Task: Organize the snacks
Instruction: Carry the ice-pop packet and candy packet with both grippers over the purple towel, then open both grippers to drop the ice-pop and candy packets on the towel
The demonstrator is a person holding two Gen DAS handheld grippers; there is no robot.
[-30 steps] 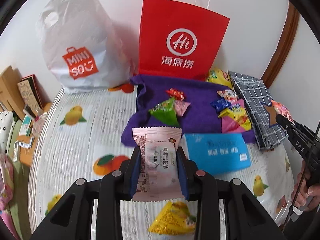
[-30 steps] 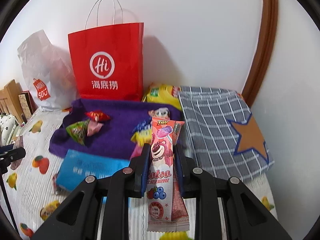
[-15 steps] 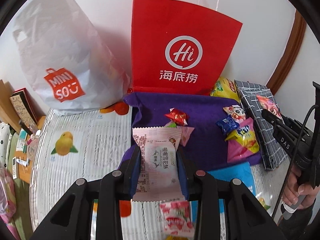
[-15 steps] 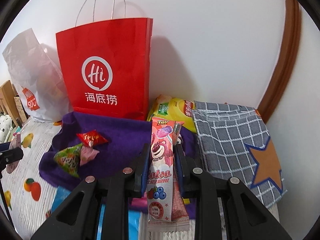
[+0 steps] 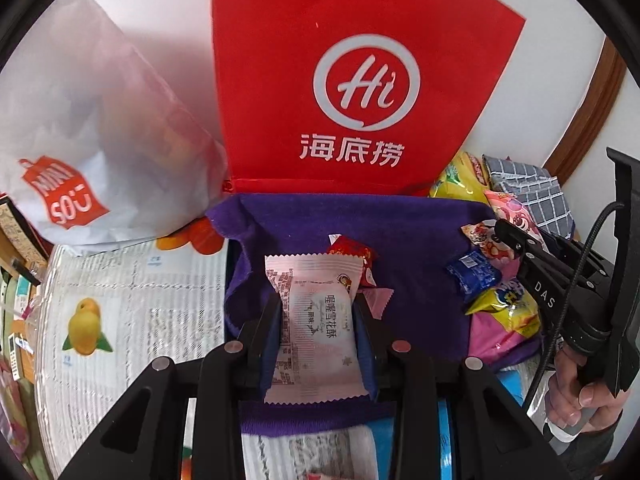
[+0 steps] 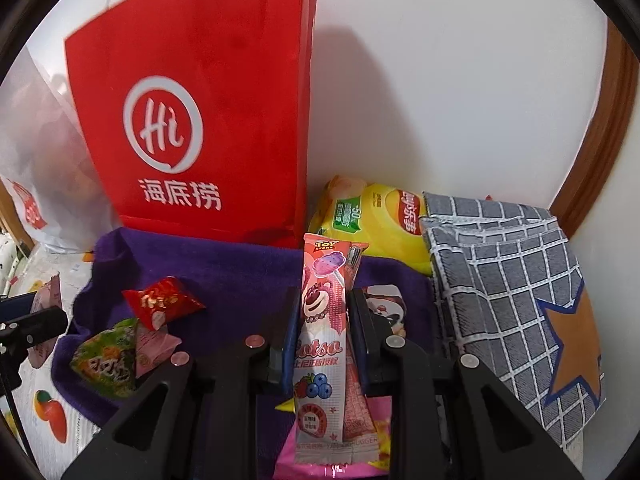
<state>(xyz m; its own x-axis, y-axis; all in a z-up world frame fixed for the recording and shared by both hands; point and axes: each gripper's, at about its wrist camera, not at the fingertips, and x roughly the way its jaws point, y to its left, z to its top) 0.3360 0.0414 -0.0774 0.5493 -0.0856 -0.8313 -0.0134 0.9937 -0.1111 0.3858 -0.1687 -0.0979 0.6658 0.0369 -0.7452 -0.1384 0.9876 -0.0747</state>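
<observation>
White wall backed the bench [image 5: 132, 312], which was covered in a fruit-printed sheet. Against that wall stood a red paper bag [image 5: 352, 92] at 12 o'clock and a white plastic bag [image 5: 92, 152] at 10 o'clock, with a purple cloth [image 5: 416, 240] spread in front of the red bag as the collecting spot.

Left tongs [image 5: 318, 322] were clamped on a pale pink pastry packet [image 5: 316, 320], gripped by its long sides so it stood flat and readable, hovering over the near half of the cloth. Right tongs [image 6: 322, 324] were pinched narrow on a tall pink lollipop packet [image 6: 322, 320], held by its thin middle, its top pointing toward the gap between the red bag and a yellow chip bag [image 6: 372, 220] at 1 o'clock.

Already on the cloth lay a red candy [image 6: 160, 304], a green triangular packet [image 6: 108, 364] and, at 3 o'clock in the left view, a blue sweet [image 5: 472, 272]. A grey checked bag [image 6: 508, 280] with an orange star lay to the right.

Judging by this, both packets were being carried to join the pile on the cloth.
</observation>
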